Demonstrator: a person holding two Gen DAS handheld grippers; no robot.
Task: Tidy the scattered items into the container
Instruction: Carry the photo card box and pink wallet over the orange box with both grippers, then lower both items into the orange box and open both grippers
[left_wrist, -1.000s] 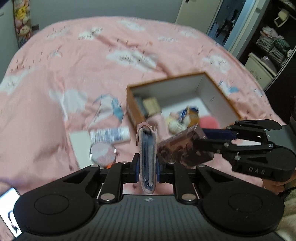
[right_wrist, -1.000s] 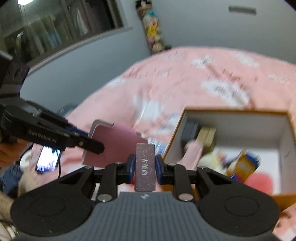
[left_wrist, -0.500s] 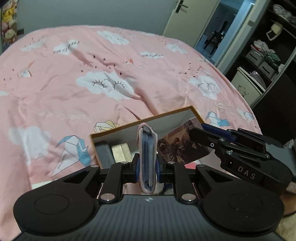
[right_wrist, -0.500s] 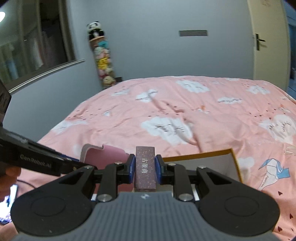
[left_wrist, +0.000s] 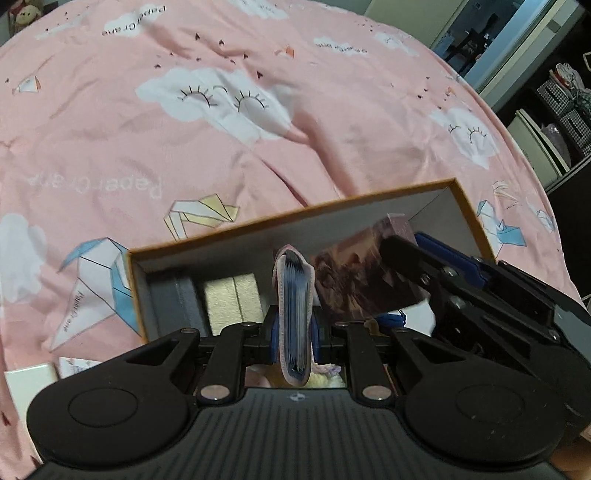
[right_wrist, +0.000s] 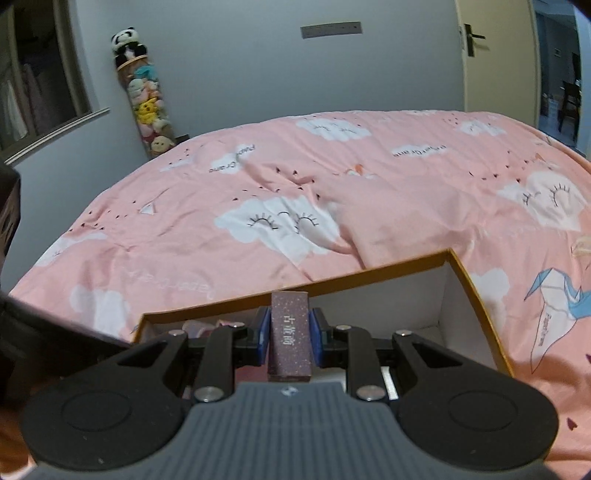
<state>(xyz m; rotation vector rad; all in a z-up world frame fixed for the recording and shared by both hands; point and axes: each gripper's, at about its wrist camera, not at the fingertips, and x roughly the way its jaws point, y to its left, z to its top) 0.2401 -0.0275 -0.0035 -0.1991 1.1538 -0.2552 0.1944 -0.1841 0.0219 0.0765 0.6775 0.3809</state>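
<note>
Left gripper (left_wrist: 293, 328) clamps pink card wallet (left_wrist: 293, 295), standing on edge; right gripper (right_wrist: 289, 332) clamps purple slim carton (right_wrist: 289, 330). Both poised over orange-rimmed open cardboard box (left_wrist: 295, 216) on bed, interior directly beneath; right nearer far wall.

Pink wallet (left_wrist: 293, 295) upright – over orange-rimmed box (left_wrist: 295, 214).

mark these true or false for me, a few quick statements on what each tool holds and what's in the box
1. The left tool grips a pink card wallet. True.
2. The right tool is empty. False: it is shut on a purple speckled box.
3. The open cardboard box sits on a pink quilt. True.
4. The cardboard box is empty. False: a grey item and a pale packet lie inside.
</note>
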